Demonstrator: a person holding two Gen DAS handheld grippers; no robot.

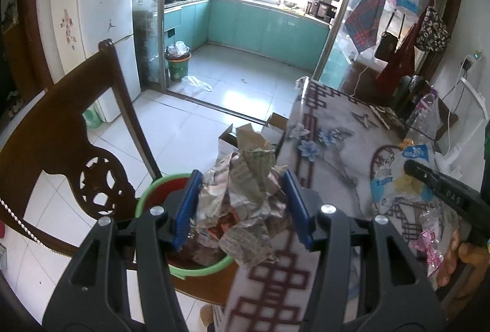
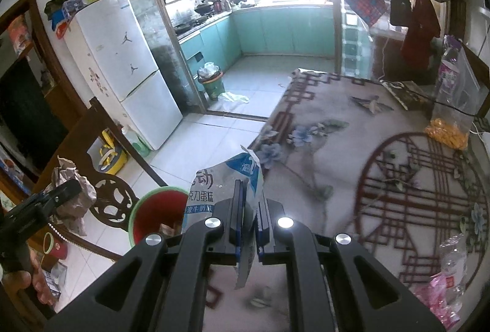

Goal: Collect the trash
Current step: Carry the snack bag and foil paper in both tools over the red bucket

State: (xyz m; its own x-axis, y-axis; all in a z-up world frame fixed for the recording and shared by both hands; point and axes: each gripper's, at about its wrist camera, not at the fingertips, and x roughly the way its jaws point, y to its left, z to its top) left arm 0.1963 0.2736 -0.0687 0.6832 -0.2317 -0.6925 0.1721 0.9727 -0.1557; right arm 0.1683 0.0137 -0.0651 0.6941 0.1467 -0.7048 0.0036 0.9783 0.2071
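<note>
Left wrist view, lower left to right: wooden chair (image 1: pixel 61 129) standing at the left edge; green-rimmed bin (image 1: pixel 147 197) sitting beside it; left hand-held gripper (image 1: pixel 242 203) clamping a crumpled paper wad (image 1: pixel 245 194) over the bin, at the edge of the patterned desk (image 1: pixel 337 142). Right wrist view, lower left onward: same bin (image 2: pixel 153 209) showing red inside; right hand-held gripper (image 2: pixel 251 215) pinching a blue-and-white snack wrapper (image 2: pixel 220 188) tight at lower centre, above the desk edge; pink wrappers (image 2: pixel 441 295) lying lower right.

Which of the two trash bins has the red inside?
The near bin beside the chair, green-rimmed and red inside; the kitchen-doorway bin is green, stuffed with plastic.
</note>
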